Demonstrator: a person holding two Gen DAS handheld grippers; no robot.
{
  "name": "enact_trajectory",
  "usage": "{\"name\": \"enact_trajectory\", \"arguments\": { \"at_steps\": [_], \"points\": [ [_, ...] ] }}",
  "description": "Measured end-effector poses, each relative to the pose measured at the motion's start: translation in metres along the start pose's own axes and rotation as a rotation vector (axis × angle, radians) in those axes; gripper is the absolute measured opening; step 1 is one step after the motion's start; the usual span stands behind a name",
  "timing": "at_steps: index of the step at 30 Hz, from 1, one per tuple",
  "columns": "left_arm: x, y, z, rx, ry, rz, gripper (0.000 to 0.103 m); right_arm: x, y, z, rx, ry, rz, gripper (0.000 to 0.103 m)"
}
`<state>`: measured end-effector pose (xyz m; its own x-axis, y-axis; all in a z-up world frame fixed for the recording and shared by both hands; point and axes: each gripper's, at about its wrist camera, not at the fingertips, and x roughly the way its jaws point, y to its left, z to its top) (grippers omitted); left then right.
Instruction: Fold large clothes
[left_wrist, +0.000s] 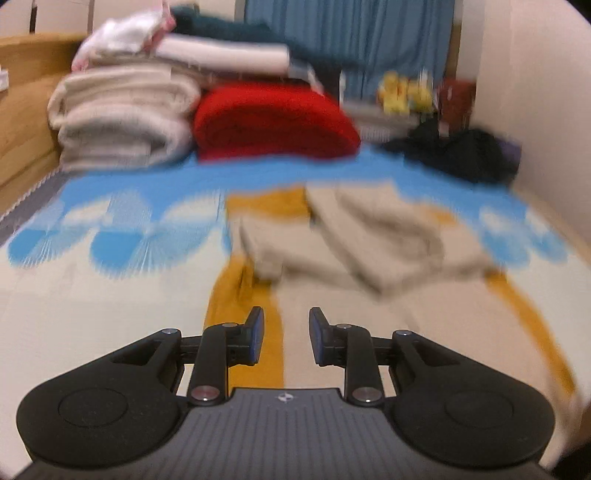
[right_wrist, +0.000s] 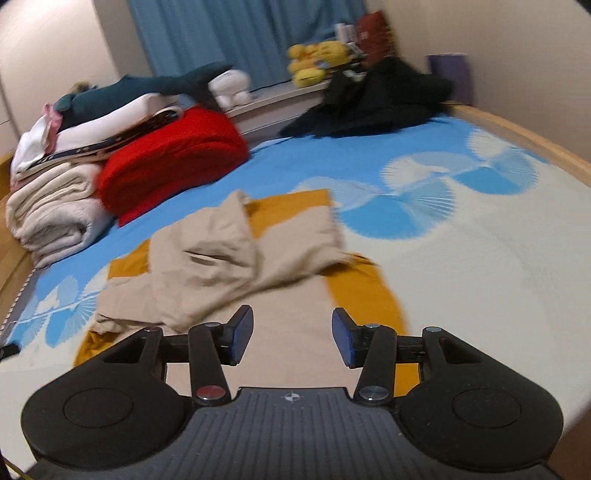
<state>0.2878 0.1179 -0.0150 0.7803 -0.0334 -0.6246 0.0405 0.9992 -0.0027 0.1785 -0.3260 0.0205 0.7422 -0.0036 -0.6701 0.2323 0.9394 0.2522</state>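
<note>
A beige and mustard-yellow garment (left_wrist: 354, 240) (right_wrist: 229, 254) lies partly bunched on the bed, its beige upper part crumpled over the flat lower part. My left gripper (left_wrist: 286, 334) hovers above the garment's near end, jaws a small gap apart with nothing between them. My right gripper (right_wrist: 291, 338) hangs over the garment's near beige panel, jaws wider apart and empty. Both views are blurred by motion.
The bed sheet (right_wrist: 461, 236) is blue and cream. At the back stand folded beige blankets (left_wrist: 122, 118), a red blanket (left_wrist: 273, 122) (right_wrist: 173, 158), a dark clothes pile (right_wrist: 373, 99) (left_wrist: 465, 151), plush toys (right_wrist: 317, 59) and a blue curtain (left_wrist: 351, 37). A wooden bed frame (right_wrist: 524, 133) runs along the right.
</note>
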Motion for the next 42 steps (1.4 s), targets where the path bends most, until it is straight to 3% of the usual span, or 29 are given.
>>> {"name": "enact_trajectory", "arguments": {
  "at_steps": [4,8,11,15,16,18,23,27,32,37,38,39,40,41,42],
  "points": [
    [-0.027,-0.001,-0.044,0.041,-0.027,-0.059,0.029,-0.021,-0.043,-0.038,0.019,0.022,-0.034,0.049],
    [-0.031,0.007,-0.076,0.047,0.059,-0.04,0.029,-0.015,-0.068,-0.059,0.079,0.077,-0.069,0.049],
    [-0.03,0.017,-0.081,0.009,0.08,-0.039,0.029,-0.006,-0.079,-0.067,0.133,0.112,-0.094,0.049],
    [-0.023,0.032,-0.087,-0.054,0.146,0.011,0.03,0.008,-0.079,-0.075,0.1,0.164,-0.132,0.05],
    [-0.021,0.036,-0.089,-0.072,0.166,0.018,0.032,0.011,-0.082,-0.077,0.105,0.183,-0.14,0.05],
    [-0.014,0.045,-0.094,-0.107,0.215,0.052,0.047,0.019,-0.089,-0.081,0.112,0.221,-0.177,0.051],
    [0.006,0.072,-0.106,-0.24,0.345,0.107,0.05,0.038,-0.109,-0.093,0.165,0.309,-0.219,0.052],
    [0.018,0.083,-0.116,-0.314,0.405,0.084,0.05,0.051,-0.116,-0.102,0.174,0.374,-0.246,0.052],
    [0.028,0.076,-0.124,-0.312,0.451,0.073,0.05,0.064,-0.116,-0.109,0.144,0.44,-0.263,0.053],
    [0.034,0.068,-0.126,-0.277,0.446,0.068,0.052,0.068,-0.114,-0.11,0.129,0.454,-0.269,0.052],
    [0.037,0.066,-0.125,-0.268,0.443,0.065,0.052,0.068,-0.114,-0.11,0.125,0.452,-0.261,0.044],
    [0.037,0.064,-0.125,-0.256,0.439,0.059,0.043,0.067,-0.112,-0.11,0.118,0.449,-0.252,0.041],
    [0.037,0.063,-0.125,-0.245,0.436,0.044,0.031,0.066,-0.11,-0.11,0.106,0.444,-0.249,0.031],
    [0.037,0.061,-0.123,-0.238,0.429,0.022,0.005,0.064,-0.109,-0.109,0.098,0.438,-0.246,0.017],
    [0.033,0.059,-0.121,-0.226,0.412,0.005,0.003,0.061,-0.109,-0.108,0.102,0.426,-0.236,0.008]
  ]
}}
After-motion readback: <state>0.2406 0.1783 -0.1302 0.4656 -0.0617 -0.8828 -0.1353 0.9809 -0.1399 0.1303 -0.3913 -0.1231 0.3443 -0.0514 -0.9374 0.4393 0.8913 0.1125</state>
